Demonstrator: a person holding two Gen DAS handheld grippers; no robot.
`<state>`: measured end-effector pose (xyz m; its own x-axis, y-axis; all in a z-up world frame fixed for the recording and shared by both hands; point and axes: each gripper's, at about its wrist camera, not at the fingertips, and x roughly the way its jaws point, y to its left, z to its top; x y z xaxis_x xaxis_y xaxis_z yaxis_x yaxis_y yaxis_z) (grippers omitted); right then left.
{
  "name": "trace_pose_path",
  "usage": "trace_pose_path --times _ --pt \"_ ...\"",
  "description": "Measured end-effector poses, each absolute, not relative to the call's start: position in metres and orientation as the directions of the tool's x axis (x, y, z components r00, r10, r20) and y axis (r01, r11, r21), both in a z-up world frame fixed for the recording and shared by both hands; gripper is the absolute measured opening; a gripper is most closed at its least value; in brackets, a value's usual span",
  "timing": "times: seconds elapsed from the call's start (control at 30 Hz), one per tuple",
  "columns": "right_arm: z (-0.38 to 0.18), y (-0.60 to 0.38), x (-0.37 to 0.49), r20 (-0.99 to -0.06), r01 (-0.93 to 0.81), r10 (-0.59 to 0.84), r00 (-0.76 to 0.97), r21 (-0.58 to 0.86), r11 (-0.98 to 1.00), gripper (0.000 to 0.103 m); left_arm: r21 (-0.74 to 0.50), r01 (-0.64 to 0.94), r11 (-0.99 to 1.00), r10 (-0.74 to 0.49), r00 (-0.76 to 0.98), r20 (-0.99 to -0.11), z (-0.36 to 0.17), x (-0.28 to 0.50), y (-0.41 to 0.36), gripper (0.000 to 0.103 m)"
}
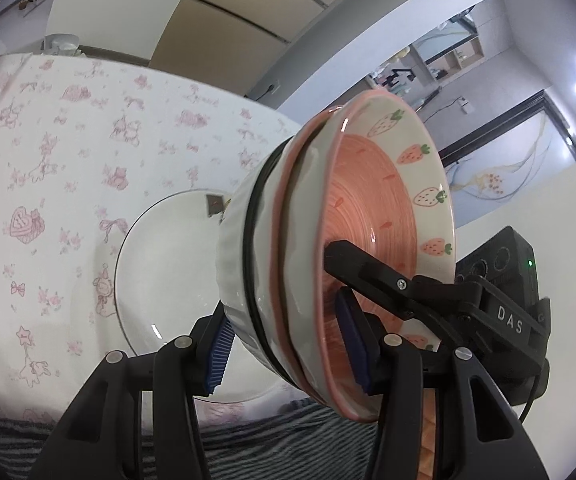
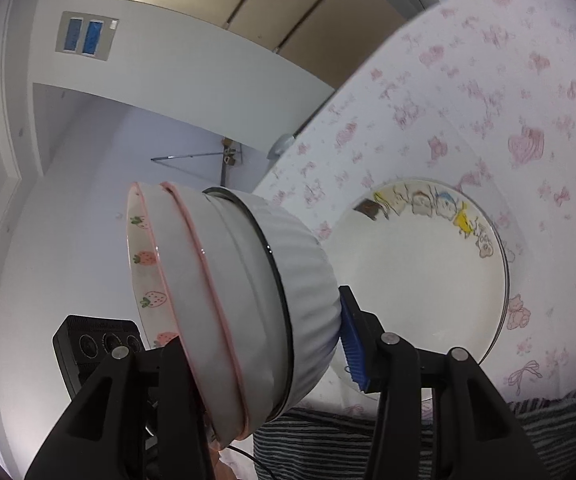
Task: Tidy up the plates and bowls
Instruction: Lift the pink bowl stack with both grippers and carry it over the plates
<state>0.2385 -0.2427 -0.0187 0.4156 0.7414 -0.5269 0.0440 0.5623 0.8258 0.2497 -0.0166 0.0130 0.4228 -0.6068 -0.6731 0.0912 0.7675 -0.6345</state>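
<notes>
A stack of nested bowls (image 1: 288,240) hangs tilted on its side above the table: a white ribbed bowl with a black rim (image 2: 307,280) outside, two pink-rimmed strawberry bowls (image 1: 387,200) inside. My left gripper (image 1: 286,350) is shut on the stack's wall, one blue pad (image 1: 220,356) on the ribbed outside, the other inside. My right gripper (image 2: 264,360) is shut on the opposite wall, its blue pad (image 2: 353,356) on the ribbed side and its other finger (image 1: 351,260) inside the pink bowl. A white plate with cartoon figures (image 2: 419,280) lies on the table just behind the stack.
The table wears a white cloth with pink prints (image 1: 68,140). A striped cloth (image 1: 288,440) lies along its near edge. A small white object (image 1: 62,44) stands at the far edge. Walls and cupboard doors (image 2: 307,20) are behind.
</notes>
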Motion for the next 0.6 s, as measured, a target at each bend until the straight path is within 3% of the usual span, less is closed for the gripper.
trace_pose_path --times 0.6 --pt "-0.070 -0.242 0.250 -0.568 0.094 0.742 0.355 0.812 0.577 0.047 -0.618 0.056 0.784 -0.593 0.360 -0.720 -0.040 0.261 -0.020 0.052"
